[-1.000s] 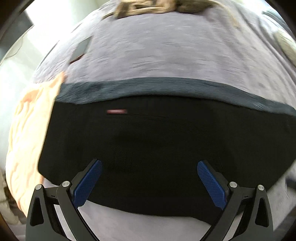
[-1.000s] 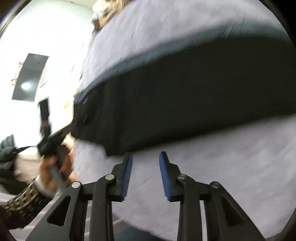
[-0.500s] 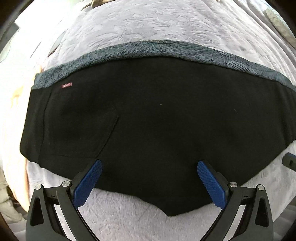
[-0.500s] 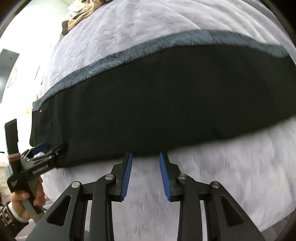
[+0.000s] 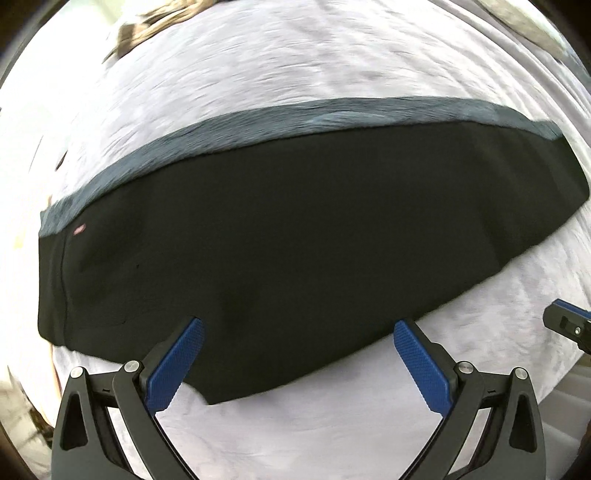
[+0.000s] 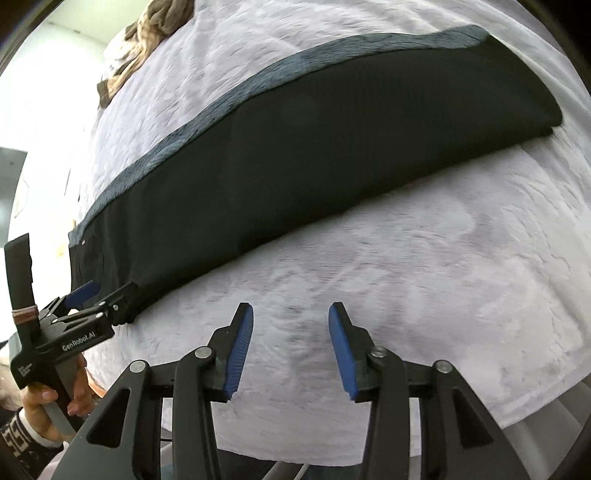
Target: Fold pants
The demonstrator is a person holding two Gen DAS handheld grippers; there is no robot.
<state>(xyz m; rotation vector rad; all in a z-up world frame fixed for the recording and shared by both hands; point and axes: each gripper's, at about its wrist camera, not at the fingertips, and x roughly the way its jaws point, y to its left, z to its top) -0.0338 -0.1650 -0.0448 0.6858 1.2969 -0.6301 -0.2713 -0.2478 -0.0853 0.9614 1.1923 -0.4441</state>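
Observation:
Black pants (image 5: 295, 251) lie flat on a pale lilac bedspread (image 5: 295, 435), folded lengthwise, with a grey fleecy lining strip (image 5: 332, 114) along the far edge. They also show in the right wrist view (image 6: 295, 166). My left gripper (image 5: 295, 362) is wide open and empty over the pants' near edge; it shows in the right wrist view (image 6: 107, 295) at the waist end. My right gripper (image 6: 290, 343) is open and empty above bare bedspread (image 6: 406, 277), short of the pants. Its tip shows at the right in the left wrist view (image 5: 569, 321).
A crumpled brown cloth (image 6: 147, 40) lies at the far end of the bed; it also shows in the left wrist view (image 5: 159, 26). The bed's near edge (image 6: 332, 454) runs just under my right gripper.
My right gripper's jaws have opened wider. Both views have shifted over the pants; the left gripper stays wide open at the near edge by the waist.

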